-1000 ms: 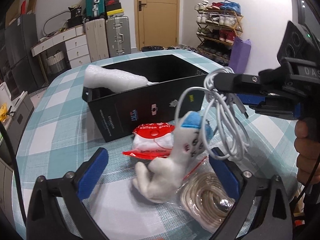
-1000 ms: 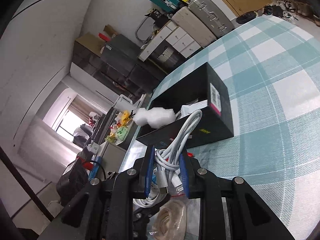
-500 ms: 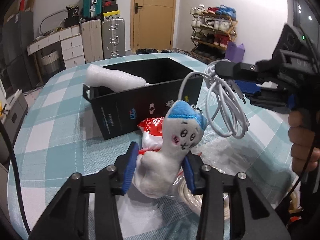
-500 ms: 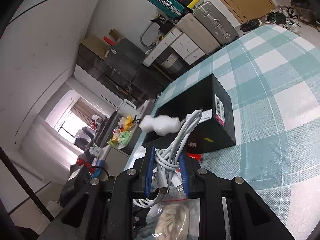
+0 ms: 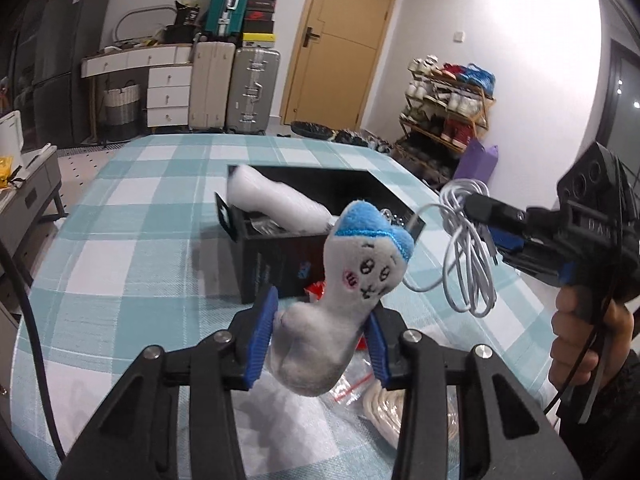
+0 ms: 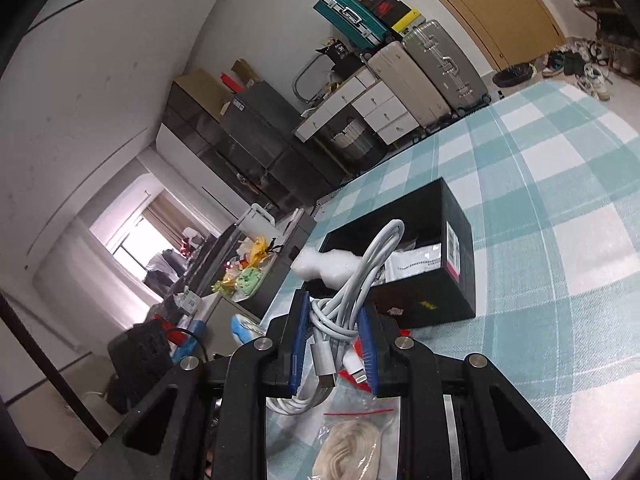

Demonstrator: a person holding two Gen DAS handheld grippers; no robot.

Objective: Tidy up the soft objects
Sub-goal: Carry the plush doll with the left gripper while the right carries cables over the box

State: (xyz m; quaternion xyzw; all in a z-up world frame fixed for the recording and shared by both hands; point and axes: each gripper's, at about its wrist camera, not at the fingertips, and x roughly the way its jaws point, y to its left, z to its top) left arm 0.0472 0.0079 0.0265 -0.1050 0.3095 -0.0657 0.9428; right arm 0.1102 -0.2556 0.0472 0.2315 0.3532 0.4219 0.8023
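Two hand-held grippers are in your hands, each clamped on something soft; your left hand-held gripper (image 5: 320, 336) has its blue pads (image 5: 262, 336) pressed into the lower body of a white plush toy (image 5: 340, 296) with a blue cap and a drawn face, which stands tilted up and to the right, lifted off the tabletop (image 5: 120, 240); your right hand-held gripper (image 6: 334, 344) is closed narrowly on a bundle of white charging cable (image 6: 352, 280), whose loops rise above the pads while its plugs hang below them; in the left wrist view that same cable (image 5: 468, 252) dangles in loose loops from the right hand-held gripper (image 5: 500, 224) at the right side, above the checked teal cloth and just right of the black box (image 5: 280, 268); the box sits open near the middle of the tabletop, beyond the plush toy; a white foam piece (image 5: 276, 204) leans out over its left wall, and some small packets lie inside, too blurred to name; a red-and-white packet (image 5: 314, 290) shows just at the near foot of the box, mostly hidden behind the toy; nearer to you, under both grippers, a clear zip bag holding a coil of pale rope (image 6: 352, 452) lies flat on the cloth; your right hand (image 5: 588, 344) grips the handle at the right edge.
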